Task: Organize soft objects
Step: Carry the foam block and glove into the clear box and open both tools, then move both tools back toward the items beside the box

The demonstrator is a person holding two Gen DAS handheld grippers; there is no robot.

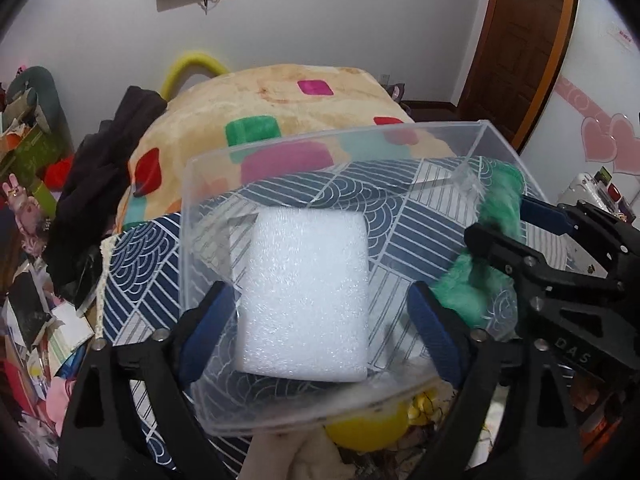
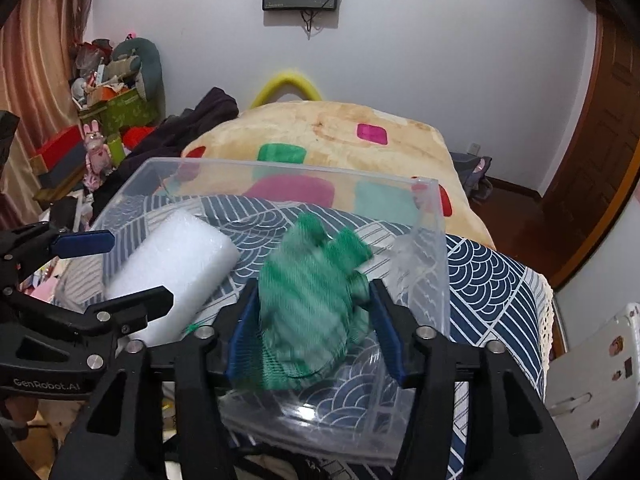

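Clear bin [image 1: 192,200] sits on a blue patterned cloth [image 1: 132,276], with a beige blanket [image 1: 256,96] behind it. White foam block [image 1: 306,296] lies on the bin floor, left side. Left claw [image 1: 320,332] is in the bin with fingers spread wide on either side of the block; a gap shows at both sides, so it grips nothing. Right claw [image 2: 314,332] is over the right half of the bin, clamped on a green mesh scrubber [image 2: 316,300]. The scrubber bulges up between the blue pads [image 2: 386,336] and is blurred. Whether it touches the bin floor can't be told. Block and scrubber are near each other but apart. Dark clothes [image 2: 192,128] are piled left of the blanket.
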